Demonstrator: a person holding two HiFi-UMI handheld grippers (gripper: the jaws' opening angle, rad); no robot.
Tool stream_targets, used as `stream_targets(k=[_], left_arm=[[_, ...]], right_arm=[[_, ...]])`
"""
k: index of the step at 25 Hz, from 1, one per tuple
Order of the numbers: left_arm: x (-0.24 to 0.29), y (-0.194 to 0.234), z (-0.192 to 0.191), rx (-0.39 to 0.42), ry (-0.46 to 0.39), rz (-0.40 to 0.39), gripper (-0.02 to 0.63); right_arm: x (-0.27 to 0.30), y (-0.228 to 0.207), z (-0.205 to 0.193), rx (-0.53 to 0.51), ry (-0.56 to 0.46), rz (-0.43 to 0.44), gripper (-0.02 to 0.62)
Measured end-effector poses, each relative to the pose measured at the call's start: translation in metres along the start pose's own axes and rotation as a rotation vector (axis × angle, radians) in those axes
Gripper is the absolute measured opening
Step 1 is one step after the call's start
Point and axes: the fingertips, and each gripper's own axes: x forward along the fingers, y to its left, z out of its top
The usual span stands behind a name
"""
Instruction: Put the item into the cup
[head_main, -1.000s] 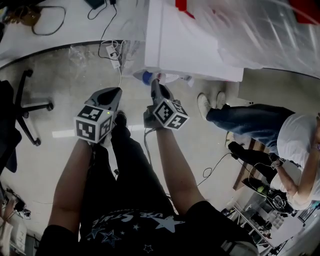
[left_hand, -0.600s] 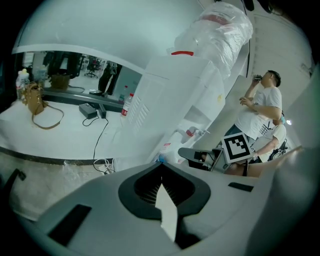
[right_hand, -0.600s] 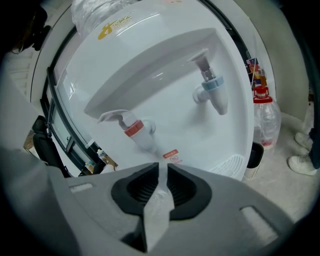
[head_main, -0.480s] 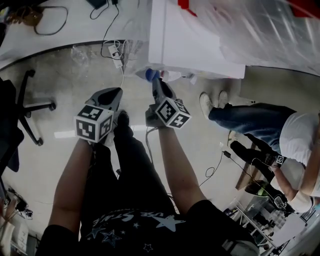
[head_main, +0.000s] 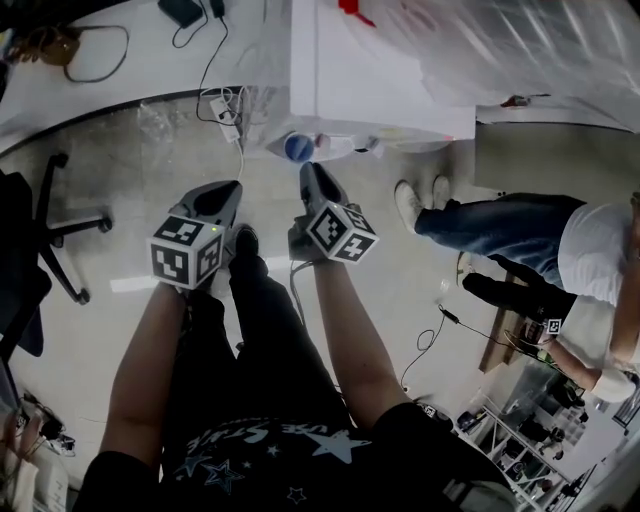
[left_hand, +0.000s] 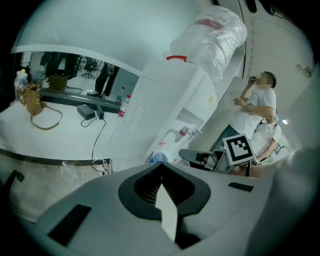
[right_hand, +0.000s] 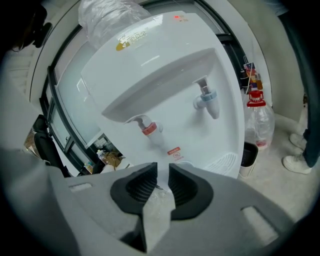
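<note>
Far to the left an office chair (head_main: 60, 215) stands on the floor. Behind it a white desk (head_main: 150, 60) carries some cables, well apart from the job. Next comes the left tongs (left_hand: 160, 171). Its two dark pads are pressed together with nothing in them, so I think it is just being carried, not used yet. It is held low, out in front of the person's legs, and points toward the big white water dispenser (head_main: 370, 70). Low on the front of that machine, below the taps, sits a small round blue thing (head_main: 299, 147). It may be the cup, put there so it is easy to reach, but it is too small to be sure. The right tongs (right_hand: 163, 175) is just beside the left one and a bit closer to the machine. Its pads stand a little apart, with a thin gap that shows the machine, and it grips nothing I can make out. It looks right at the red tap (right_hand: 148, 129) and the blue tap (right_hand: 206, 100), likely to be ready to reach in. The item itself I cannot find in any view — so the task looks not yet begun. Far right, another person (head_main: 590, 270) is off to the side, clear of it all.
</note>
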Motion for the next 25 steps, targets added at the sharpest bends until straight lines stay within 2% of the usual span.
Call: stream_targets(k=[4, 10, 13, 16, 25], left_arm=[[-0.016, -0.006, -0.001, 0.014, -0.010, -0.020, 0.006], [-0.054, -0.021, -0.002, 0.051, -0.016, -0.064, 0.006], [-0.076, -0.029, -0.005, 0.047, -0.017, -0.090, 0.006], [-0.102, -0.038, -0.009, 0.038, -0.013, -0.115, 0.006], [-0.163, -0.074, 0.002, 0.092, -0.011, -0.209, 0.006]], right_arm=[[-0.020, 0.016, -0.003, 0.007, -0.022, 0.008, 0.064], [-0.064, 0.039, -0.007, 0.017, -0.058, -0.032, 0.060], [-0.094, 0.053, -0.009, 0.024, -0.084, -0.058, 0.006], [-0.126, 0.073, -0.010, 0.025, -0.112, -0.071, 0.005], [-0.230, 0.117, -0.009, 0.058, -0.185, -0.137, 0.002]])
